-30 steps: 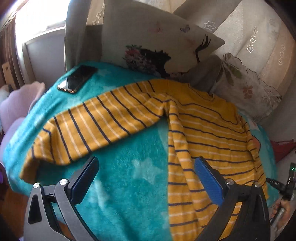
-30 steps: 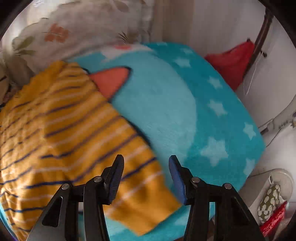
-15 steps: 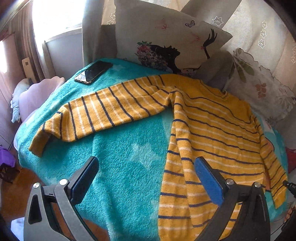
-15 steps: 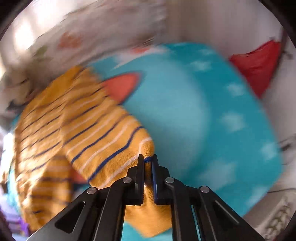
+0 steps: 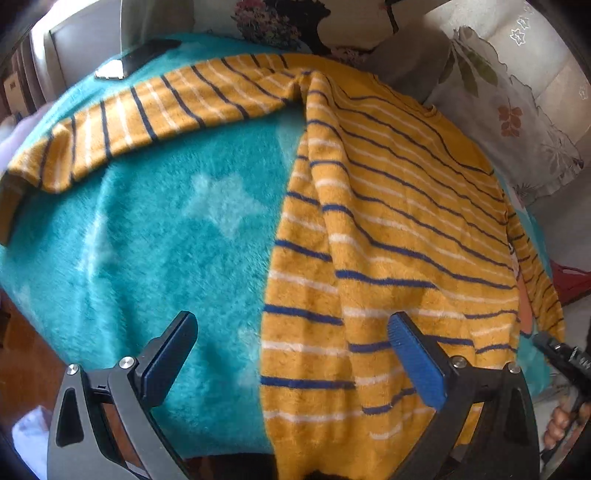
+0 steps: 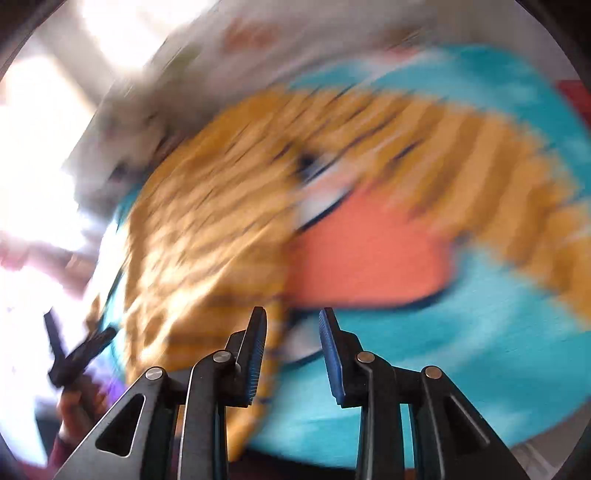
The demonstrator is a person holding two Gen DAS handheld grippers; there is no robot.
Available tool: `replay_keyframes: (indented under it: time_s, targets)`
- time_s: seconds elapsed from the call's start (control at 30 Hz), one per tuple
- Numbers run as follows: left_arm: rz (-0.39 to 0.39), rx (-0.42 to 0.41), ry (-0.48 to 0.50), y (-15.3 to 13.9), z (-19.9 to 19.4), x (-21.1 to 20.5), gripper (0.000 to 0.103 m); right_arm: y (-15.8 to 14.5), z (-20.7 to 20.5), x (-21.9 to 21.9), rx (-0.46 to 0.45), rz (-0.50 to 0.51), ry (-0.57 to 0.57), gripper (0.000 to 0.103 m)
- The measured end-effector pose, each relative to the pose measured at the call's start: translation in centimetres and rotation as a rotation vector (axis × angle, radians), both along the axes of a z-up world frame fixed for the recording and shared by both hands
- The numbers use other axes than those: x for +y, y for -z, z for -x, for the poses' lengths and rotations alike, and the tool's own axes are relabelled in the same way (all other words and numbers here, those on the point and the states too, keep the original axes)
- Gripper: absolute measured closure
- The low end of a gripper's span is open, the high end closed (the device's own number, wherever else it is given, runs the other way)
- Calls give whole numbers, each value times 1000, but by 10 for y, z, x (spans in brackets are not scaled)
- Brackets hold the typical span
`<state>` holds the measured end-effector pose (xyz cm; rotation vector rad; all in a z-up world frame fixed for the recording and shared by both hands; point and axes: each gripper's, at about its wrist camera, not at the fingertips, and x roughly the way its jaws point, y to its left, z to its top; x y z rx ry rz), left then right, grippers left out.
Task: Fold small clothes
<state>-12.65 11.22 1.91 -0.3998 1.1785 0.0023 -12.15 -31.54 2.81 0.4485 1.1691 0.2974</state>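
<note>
No words, labels, brands or numbers can be read in either view. The pillow (image 5: 288, 22) at the back carries only a printed picture, and the right wrist view is too blurred to show any lettering.

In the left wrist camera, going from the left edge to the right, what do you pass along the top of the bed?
Phone → outstretched sleeve → sweater body → floral pillow.
</note>
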Motion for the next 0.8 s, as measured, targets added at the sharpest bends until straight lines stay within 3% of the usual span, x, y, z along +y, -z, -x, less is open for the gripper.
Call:
replay_keyframes:
  time_s: [0.03, 0.1, 0.17, 0.2, 0.23, 0.3, 0.37, 0.4, 0.6, 0.67, 0.8]
  targets:
    - [45, 17, -11, 6, 1, 0, 1, 8, 2, 20, 10, 6, -44, 71]
    - [35, -4, 3, 5, 6, -7, 1, 19, 8, 47, 32, 7, -98, 71]
    - [3, -17, 22, 2, 10, -14, 23, 25, 14, 65, 55, 33, -130, 71]
    - [4, -15, 33, 0, 11, -15, 57, 26, 16, 75, 52, 62, -143, 71]
    - [42, 4, 37, 1, 11, -14, 84, 24, 20, 82, 26, 105, -149, 70]
    - [117, 12, 8, 1, 13, -7, 88, 23, 21, 90, 13, 166, -166, 72]
    - [122, 17, 0, -2, 12, -2, 93, 25, 18, 88, 27, 160, -162, 94]
    - [109, 15, 0, -5, 14, -1, 98, 27, 16, 84, 32, 145, -157, 94]
    - [43, 6, -19, -26, 34, 15, 98, 16, 24, 67, 71, 43, -164, 98]
    - [37, 6, -40, -31, 44, 26, 98, 12, 32, 67, 78, 40, -175, 103]
    - [-13, 31, -77, -29, 60, 42, 98, 25, 60, 64, 153, 67, -204, 102]
